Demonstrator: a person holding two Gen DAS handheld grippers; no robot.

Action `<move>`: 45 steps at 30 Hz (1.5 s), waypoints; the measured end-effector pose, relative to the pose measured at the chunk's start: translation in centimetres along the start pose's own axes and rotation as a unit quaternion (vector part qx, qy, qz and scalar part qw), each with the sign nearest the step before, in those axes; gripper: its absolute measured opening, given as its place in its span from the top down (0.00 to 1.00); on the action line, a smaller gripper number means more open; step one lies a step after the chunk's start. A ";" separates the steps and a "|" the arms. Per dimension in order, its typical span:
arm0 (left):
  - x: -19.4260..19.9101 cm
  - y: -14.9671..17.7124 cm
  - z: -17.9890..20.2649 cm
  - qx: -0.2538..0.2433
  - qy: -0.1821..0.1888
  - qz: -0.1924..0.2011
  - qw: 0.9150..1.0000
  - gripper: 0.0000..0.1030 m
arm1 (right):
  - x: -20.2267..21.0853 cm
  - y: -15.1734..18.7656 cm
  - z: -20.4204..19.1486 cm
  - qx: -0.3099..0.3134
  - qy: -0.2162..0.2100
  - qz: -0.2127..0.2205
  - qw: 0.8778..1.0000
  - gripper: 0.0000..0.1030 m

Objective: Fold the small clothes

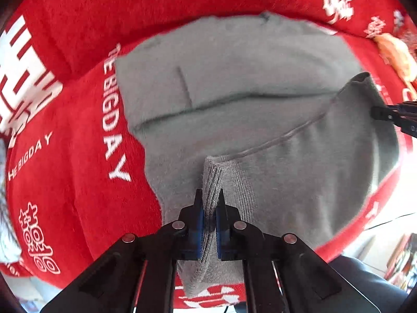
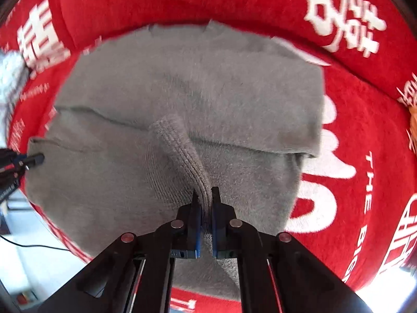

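Note:
A grey knit sweater (image 1: 234, 78) lies on a red blanket with white lettering (image 1: 78, 156). My left gripper (image 1: 209, 198) is shut on the sweater's ribbed hem and lifts it. My right gripper (image 2: 204, 195) is shut on another part of the ribbed hem of the same sweater (image 2: 182, 83). The lifted near part hangs over the flat far part, with a fold line across the middle. The right gripper's tip shows at the right edge of the left wrist view (image 1: 383, 114); the left gripper's tip shows at the left edge of the right wrist view (image 2: 31, 160).
The red blanket (image 2: 365, 143) covers the whole surface around the sweater. A white fuzzy garment (image 2: 9, 78) lies at the far left. An orange item (image 1: 396, 54) lies at the far right. Floor and a cable (image 2: 31, 246) show below the blanket's edge.

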State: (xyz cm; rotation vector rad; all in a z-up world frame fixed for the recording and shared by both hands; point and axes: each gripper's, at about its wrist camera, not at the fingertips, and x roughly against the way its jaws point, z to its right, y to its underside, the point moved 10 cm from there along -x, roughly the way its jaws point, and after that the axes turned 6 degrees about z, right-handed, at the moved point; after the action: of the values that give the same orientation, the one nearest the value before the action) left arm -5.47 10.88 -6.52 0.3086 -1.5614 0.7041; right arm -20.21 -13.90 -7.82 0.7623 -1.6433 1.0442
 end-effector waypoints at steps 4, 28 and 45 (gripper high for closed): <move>3.4 -2.4 -0.7 0.015 0.027 0.036 0.999 0.92 | 4.0 -1.5 0.8 -0.026 -0.011 0.034 0.999 0.94; -8.7 -21.6 -5.9 0.103 -0.046 0.084 0.990 0.92 | -7.8 -16.4 8.7 -0.173 -0.051 0.019 0.983 0.94; -7.4 -18.9 -12.6 0.160 -0.129 0.060 0.977 0.19 | -5.0 -15.9 13.1 -0.240 0.011 0.059 0.969 0.80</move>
State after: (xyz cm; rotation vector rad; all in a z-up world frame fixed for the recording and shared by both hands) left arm 16.64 2.28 -9.28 0.5665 -1.7208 1.0458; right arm -10.37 -32.53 -9.91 0.3328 -1.8399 0.6838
